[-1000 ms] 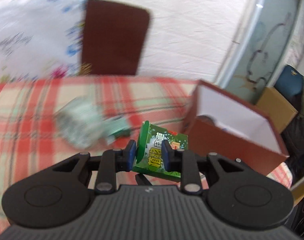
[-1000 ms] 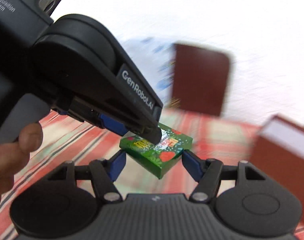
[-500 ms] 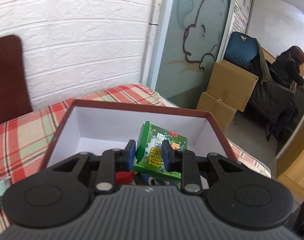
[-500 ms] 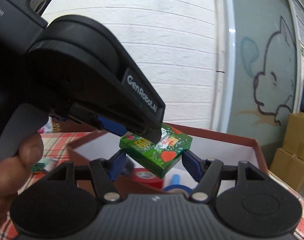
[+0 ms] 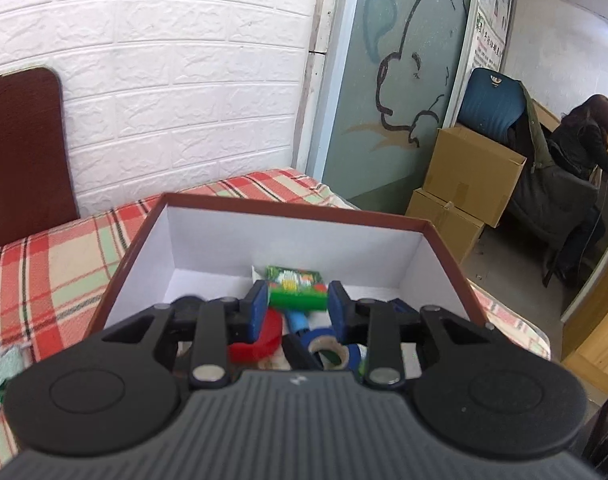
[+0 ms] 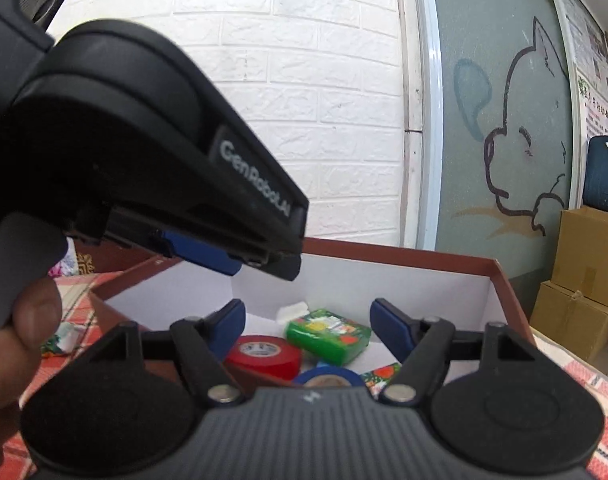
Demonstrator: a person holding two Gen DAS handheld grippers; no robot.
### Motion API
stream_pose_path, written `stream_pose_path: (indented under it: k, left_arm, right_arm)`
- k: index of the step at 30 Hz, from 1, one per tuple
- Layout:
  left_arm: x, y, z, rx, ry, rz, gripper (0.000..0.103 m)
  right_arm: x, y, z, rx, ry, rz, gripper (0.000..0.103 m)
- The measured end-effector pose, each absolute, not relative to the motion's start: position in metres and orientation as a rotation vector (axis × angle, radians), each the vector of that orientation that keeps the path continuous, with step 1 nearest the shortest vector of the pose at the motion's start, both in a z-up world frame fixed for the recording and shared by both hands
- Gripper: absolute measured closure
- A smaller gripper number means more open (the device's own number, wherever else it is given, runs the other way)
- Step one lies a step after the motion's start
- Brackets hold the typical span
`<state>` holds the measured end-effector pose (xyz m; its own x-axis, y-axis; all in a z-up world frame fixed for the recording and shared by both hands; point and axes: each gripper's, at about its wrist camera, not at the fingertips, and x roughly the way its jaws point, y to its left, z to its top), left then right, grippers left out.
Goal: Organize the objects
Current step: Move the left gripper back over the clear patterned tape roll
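Observation:
A small green packet (image 5: 297, 289) lies loose inside the brown box (image 5: 288, 208) with white inner walls, also seen in the right wrist view (image 6: 329, 335). My left gripper (image 5: 298, 305) is open above the box, its blue pads apart on either side of the packet and not touching it. In the right wrist view the left gripper's body (image 6: 152, 168) hangs above the box (image 6: 424, 258). My right gripper (image 6: 309, 326) is open and empty at the box's near rim. A red tape roll (image 6: 264, 356) and a blue tape roll (image 6: 329, 378) lie in the box.
The box stands on a red plaid cloth (image 5: 44, 272). A brown board (image 5: 22, 152) leans on the white brick wall. A wrapper (image 6: 60, 342) lies on the cloth left of the box. Cardboard boxes (image 5: 470, 184) and a seated person (image 5: 584, 152) are beyond the table's right edge.
My left gripper opened and let go of the green packet, which dropped into the box. Both grippers swung from the cloth to over the box.

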<state>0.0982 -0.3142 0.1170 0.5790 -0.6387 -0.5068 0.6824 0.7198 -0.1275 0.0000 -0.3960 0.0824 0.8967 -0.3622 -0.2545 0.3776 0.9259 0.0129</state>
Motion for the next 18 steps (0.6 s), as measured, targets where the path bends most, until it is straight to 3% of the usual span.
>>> stream_pose_path:
  k: [7,18]
  left_arm:
    - [0.074,-0.257,0.111,0.051,0.581,-0.714,0.068]
    - [0.096,-0.136,0.040,0.008,0.847,-0.294,0.067]
  right_arm:
    - [-0.037,-0.344,0.077,0.052,0.221,-0.287,0.031]
    - [-0.009,-0.269,0.037,0.042,0.508,-0.046,0.031]
